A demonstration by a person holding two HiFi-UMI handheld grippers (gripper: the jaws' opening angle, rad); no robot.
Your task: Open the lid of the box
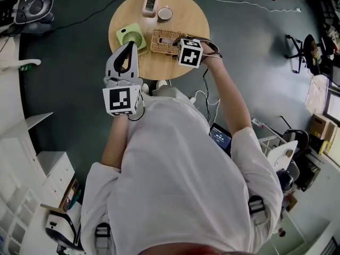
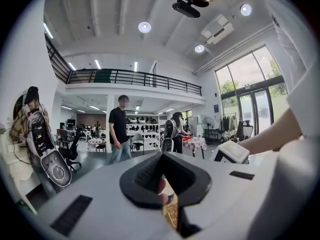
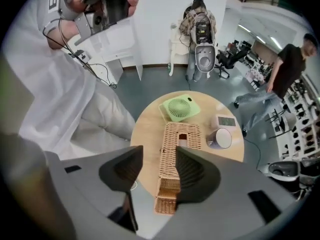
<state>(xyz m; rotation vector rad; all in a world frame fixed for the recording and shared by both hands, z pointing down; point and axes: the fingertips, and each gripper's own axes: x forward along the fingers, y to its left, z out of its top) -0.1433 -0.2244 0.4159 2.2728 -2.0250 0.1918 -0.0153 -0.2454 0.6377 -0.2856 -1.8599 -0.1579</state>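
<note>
A long woven wicker box (image 1: 162,42) (image 3: 175,154) lies on the round wooden table (image 1: 186,15) (image 3: 145,129), with a small rectangular hole in its top. My right gripper (image 1: 178,42) (image 3: 159,151) hovers over the box's near end, open. The box shows through the gap between the jaws, and the pads do not press on it. My left gripper (image 1: 129,45) (image 2: 162,156) is held up at the table's near left edge, pointing out into the room. Its jaw tips meet and hold nothing. Whether the box's lid is raised I cannot tell.
A green fan (image 1: 131,36) (image 3: 179,108) sits left of the box. A white clock (image 1: 151,4) (image 3: 226,121) and a round grey object (image 1: 165,14) (image 3: 220,138) stand behind it. A white cable (image 1: 239,1) crosses the floor. A person (image 3: 282,74) (image 2: 120,129) walks nearby.
</note>
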